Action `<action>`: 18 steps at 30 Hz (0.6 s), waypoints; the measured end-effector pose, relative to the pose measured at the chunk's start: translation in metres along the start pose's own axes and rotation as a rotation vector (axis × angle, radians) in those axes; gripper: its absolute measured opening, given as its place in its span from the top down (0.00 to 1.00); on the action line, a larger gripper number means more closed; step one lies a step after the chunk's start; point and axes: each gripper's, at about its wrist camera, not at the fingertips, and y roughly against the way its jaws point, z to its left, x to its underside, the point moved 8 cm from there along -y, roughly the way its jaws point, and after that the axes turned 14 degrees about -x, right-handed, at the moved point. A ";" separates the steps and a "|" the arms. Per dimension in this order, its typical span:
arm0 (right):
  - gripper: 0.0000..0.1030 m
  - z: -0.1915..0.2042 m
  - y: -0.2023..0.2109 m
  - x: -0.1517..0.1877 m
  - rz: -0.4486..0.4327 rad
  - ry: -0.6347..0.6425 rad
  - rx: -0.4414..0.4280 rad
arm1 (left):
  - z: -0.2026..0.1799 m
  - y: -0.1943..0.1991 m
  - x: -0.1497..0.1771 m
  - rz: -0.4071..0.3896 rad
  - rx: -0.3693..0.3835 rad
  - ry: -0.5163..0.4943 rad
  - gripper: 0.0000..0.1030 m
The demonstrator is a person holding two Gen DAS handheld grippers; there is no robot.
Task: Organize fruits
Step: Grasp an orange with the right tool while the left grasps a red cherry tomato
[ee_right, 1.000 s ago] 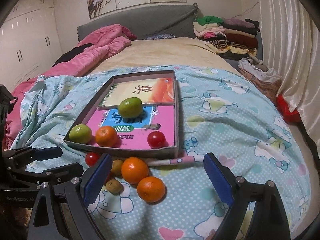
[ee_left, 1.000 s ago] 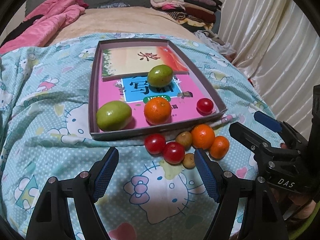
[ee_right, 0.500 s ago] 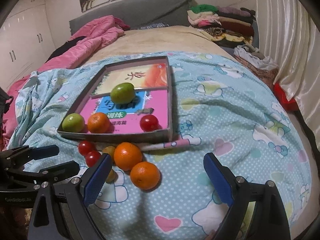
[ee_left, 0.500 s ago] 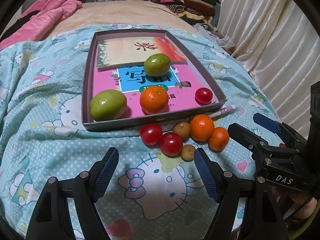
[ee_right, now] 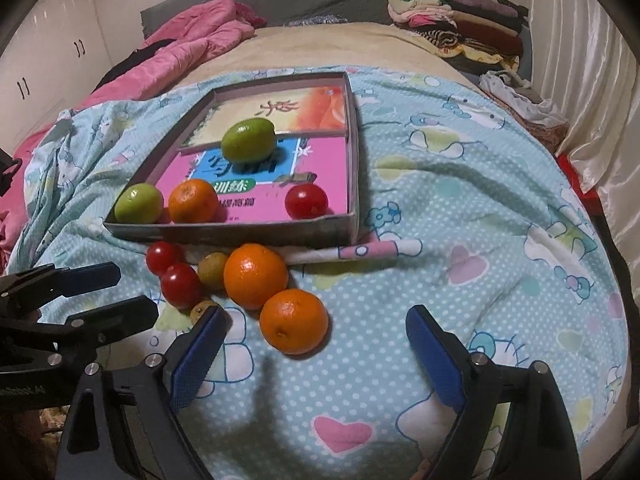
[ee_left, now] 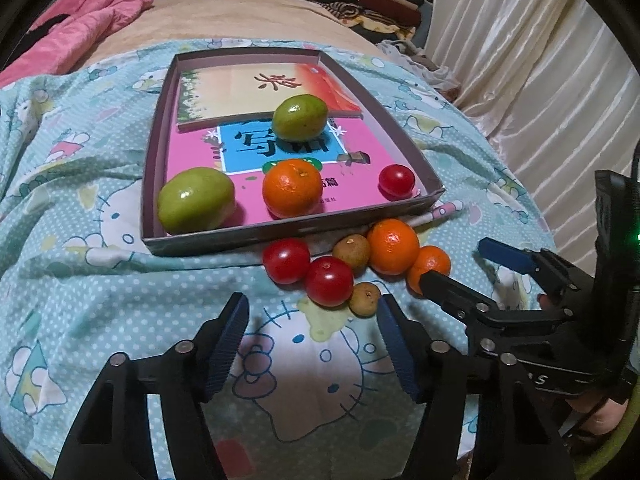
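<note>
Both the left gripper and right gripper were closing with nothing between them, loose fruit lying mid-frame just beyond their tips.

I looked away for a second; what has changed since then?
Both tools came closer to the loose fruit, jaws closing, nothing held. The right tool nears the orange; the left tool faces the tomatoes. Fruit and tray stayed put.
</note>
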 end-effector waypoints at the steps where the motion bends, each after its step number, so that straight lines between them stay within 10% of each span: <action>1: 0.17 0.000 -0.001 0.001 0.004 -0.002 -0.001 | 0.000 -0.001 0.000 0.002 0.002 0.000 0.36; 18: 0.55 0.005 -0.024 0.009 0.090 0.004 -0.047 | -0.009 -0.018 0.001 0.042 0.042 -0.014 0.55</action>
